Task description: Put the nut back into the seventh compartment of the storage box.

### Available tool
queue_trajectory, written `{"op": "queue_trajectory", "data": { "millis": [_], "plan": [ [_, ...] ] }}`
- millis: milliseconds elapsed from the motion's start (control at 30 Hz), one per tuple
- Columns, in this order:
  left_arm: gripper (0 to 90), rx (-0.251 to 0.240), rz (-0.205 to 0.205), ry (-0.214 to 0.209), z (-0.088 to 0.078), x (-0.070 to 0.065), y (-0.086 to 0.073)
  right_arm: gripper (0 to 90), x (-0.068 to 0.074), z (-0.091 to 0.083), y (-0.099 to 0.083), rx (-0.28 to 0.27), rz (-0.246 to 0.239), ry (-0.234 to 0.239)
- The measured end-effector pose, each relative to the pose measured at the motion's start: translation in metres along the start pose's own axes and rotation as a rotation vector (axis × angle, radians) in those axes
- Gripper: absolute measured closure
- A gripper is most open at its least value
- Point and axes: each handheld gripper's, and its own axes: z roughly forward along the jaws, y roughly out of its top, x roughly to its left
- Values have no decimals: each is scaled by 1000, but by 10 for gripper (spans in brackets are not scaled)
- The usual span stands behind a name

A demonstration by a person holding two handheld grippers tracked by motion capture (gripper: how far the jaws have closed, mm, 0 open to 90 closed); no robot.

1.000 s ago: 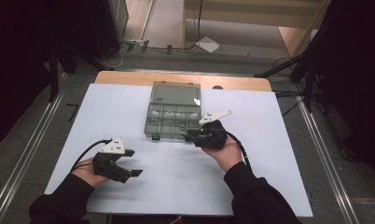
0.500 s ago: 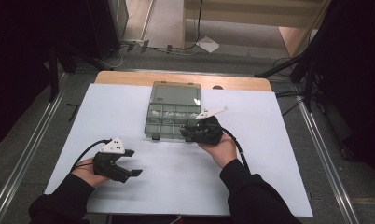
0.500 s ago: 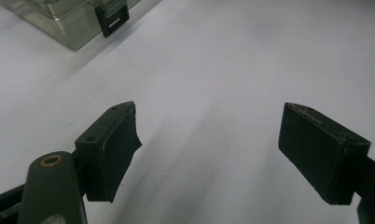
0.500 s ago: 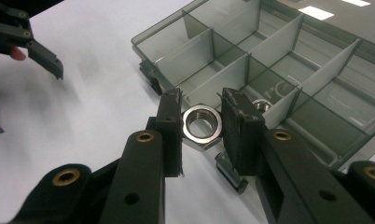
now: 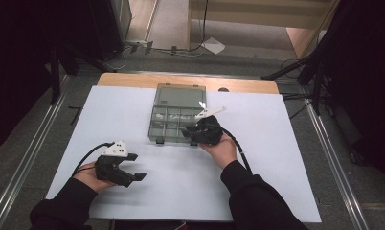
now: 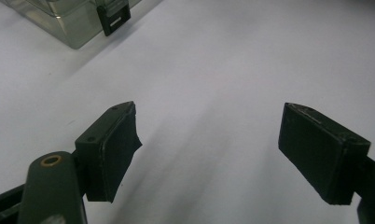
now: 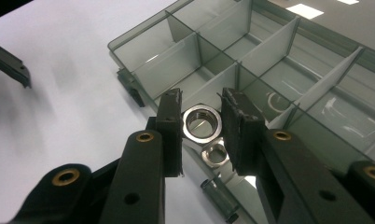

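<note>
Your right hand-held gripper (image 7: pixel 202 135) is clamped on a steel nut (image 7: pixel 202 122), pads pressing its outer edge on both sides, and it's hanging right over the near edge of the smoky plastic organizer box (image 7: pixel 143 39). From the high view the same right hand-held gripper (image 5: pixel 193 133) sits at the front right corner of the box (image 5: pixel 176 98), which lies open near the middle of the white table (image 5: pixel 123 110). There's a second, smaller nut (image 7: pixel 213 154) just below the held one; I can't tell if it's sitting in a compartment or on the rim. About the nut itself: small, hard metal, smooth and shiny, so I'd guess it's a bit slippery and happy to rotate or squirt out if the pads only catch the corners. Best bet is gripping across two opposite flats, square in the middle of the pads, which looks roughly like what you've got. It won't break, and it's light enough that weight isn't an issue, but it'll bounce and roll if dropped from any height, so get low into a compartment before letting go. The plastic dividers (image 7: pixel 265 46) look thin, so don't lean on them. Your left hand-held gripper (image 5: pixel 134 166) is parked on the table's near left with its jaws wide apart and nothing between them, well clear of the box; in the left gripper view you can see a box latch (image 6: pixel 114 17) off in the corner.
</note>
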Motion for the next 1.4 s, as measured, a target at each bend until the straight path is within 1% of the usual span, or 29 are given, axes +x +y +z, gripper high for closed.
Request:
{"op": "queue_trajectory", "data": {
  "millis": [33, 100, 133, 167, 233, 300, 400, 433, 533, 600, 667, 700, 800, 933, 967, 1067, 1167, 1300, 1400],
  "plan": [
    [197, -3, 1, 0, 0, 0, 0, 713, -1, 1, 0, 0, 5, -4],
    [197, 14, 7, -7, -1, 1, 1, 712, -2, 4, -1, 5, 9, -4],
    [198, 9, 6, -6, -1, 0, 1, 712, -2, 5, -2, 9, 15, -4],
    [197, 26, 11, -2, -2, 1, 1, 712, -2, 6, -2, 8, 15, -3],
    [197, 5, 3, -8, -1, 0, 1, 711, -1, 7, -2, 8, 11, -1],
    [198, -7, 3, -6, -1, 0, 1, 711, 0, 8, -2, 8, 7, -9],
    [198, -8, 2, -4, -2, 1, 2, 710, 1, 10, -3, 9, 1, -16],
    [197, 2, 0, -6, -2, 1, 2, 708, 1, 10, -3, 8, -2, -17],
    [198, 1, -26, -17, -2, 2, 2, 696, 1, 11, -3, 5, 3, -17],
    [199, -2, -33, -19, -3, 2, 3, 644, 2, 11, -2, -1, 8, -13],
    [199, 17, -33, -17, -4, 2, 4, 609, 2, 10, -2, -8, 10, -11],
    [199, -4, -35, -20, -3, 2, 3, 601, 2, 9, -2, -11, 11, -1],
    [199, -11, -33, -17, -5, 2, 3, 547, 2, 8, -2, -12, 12, 1],
    [199, -28, -46, -16, -7, 3, 5, 458, 2, 6, -2, 1, 13, 18],
    [200, -41, -53, -15, -7, 3, 5, 438, 2, 6, -2, 4, 6, 24],
    [200, -58, -64, -13, -8, 5, 5, 413, 3, 4, -2, 6, 2, 33],
    [200, -59, -65, -5, -8, 7, 6, 398, 4, 1, -2, -2, -5, 37],
    [200, -75, -75, 12, -9, 10, 9, 388, 4, -7, 0, -26, -18, 43],
    [200, -88, -88, 32, -10, 12, 12, 375, 2, -13, 0, -34, -22, 36]
  ]
}}
